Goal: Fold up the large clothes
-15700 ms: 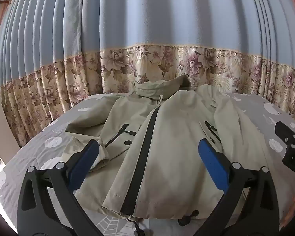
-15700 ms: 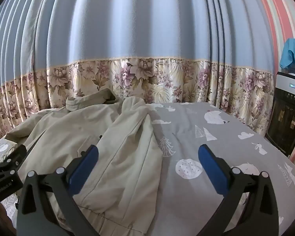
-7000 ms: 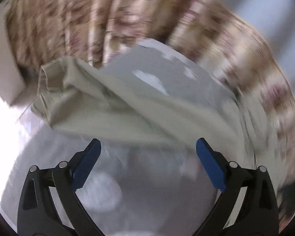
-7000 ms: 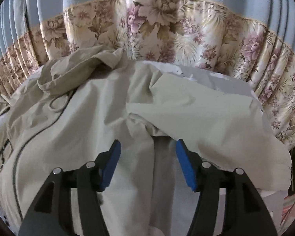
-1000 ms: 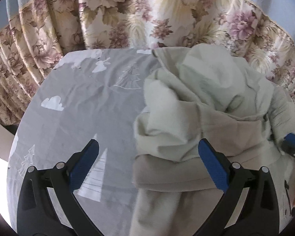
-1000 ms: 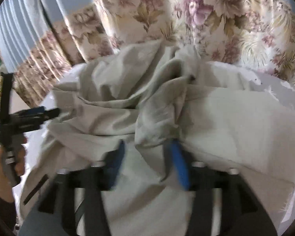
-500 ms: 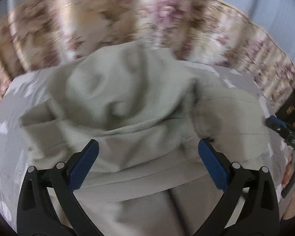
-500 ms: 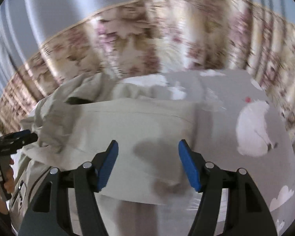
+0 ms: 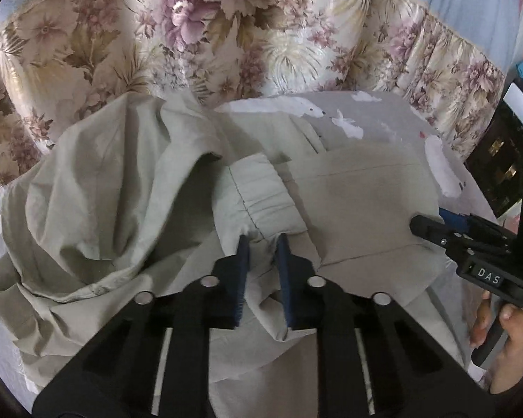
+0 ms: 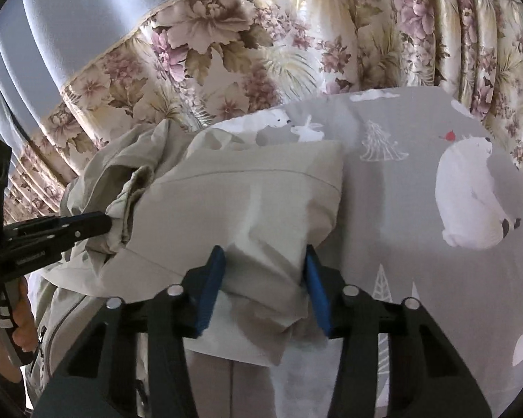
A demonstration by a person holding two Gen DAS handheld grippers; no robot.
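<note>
Jacket: beige jacket point(image 9: 129, 188) lies crumpled across the middle of the frame on the grey printed bedsheet point(image 10: 418, 181).
Left tongs point(image 9: 262, 244): have just been closing, now clenched on the gathered cuff point(image 9: 261, 195).
Right tongs point(image 10: 265, 261): have just been closing; a folded sleeve point(image 10: 247, 202) sits between the blue pads, contact unclear.
Backdrop: floral curtain point(image 10: 247, 55) across the top.

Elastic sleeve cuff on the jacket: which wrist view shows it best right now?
The left wrist view. The gathered cuff lies centred just ahead of the left gripper, stitching plain, its near edge pinched between the nearly closed jaws. The right wrist view shows the cuff only edge-on at the frame's left, bunched against that gripper's tip.
</note>
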